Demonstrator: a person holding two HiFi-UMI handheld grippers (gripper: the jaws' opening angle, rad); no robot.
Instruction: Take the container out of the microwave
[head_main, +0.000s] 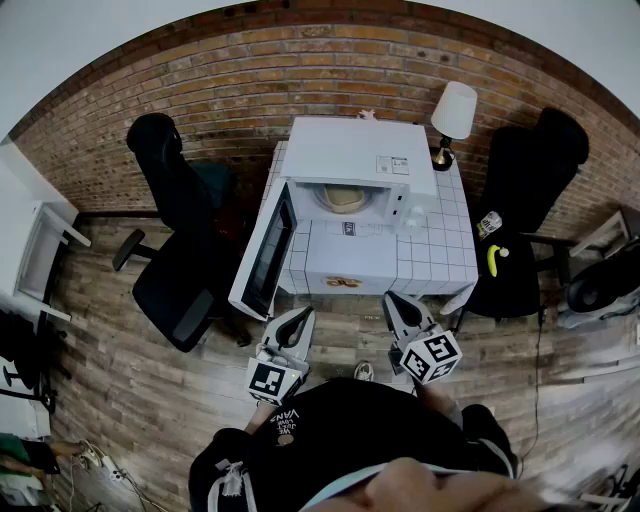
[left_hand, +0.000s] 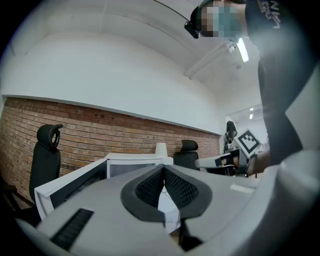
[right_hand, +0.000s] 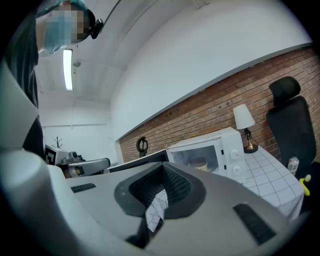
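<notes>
A white microwave (head_main: 350, 165) stands on a white tiled table (head_main: 440, 255) with its door (head_main: 265, 255) swung wide open to the left. Inside sits a round beige container (head_main: 344, 198), also seen through the opening in the right gripper view as the container (right_hand: 200, 164). My left gripper (head_main: 303, 318) and right gripper (head_main: 397, 303) hang level in front of the table, short of the microwave. Both are shut with nothing between their jaws. The left gripper view shows the microwave (left_hand: 132, 162) and its door (left_hand: 70, 185) beyond the closed left gripper (left_hand: 163, 169).
A table lamp (head_main: 450, 115) stands at the table's back right corner. Black office chairs stand to the left (head_main: 180, 240) and right (head_main: 525, 200); a yellow item (head_main: 495, 260) and a bottle (head_main: 488, 225) lie on the right chair. Brick wall behind, wooden floor below.
</notes>
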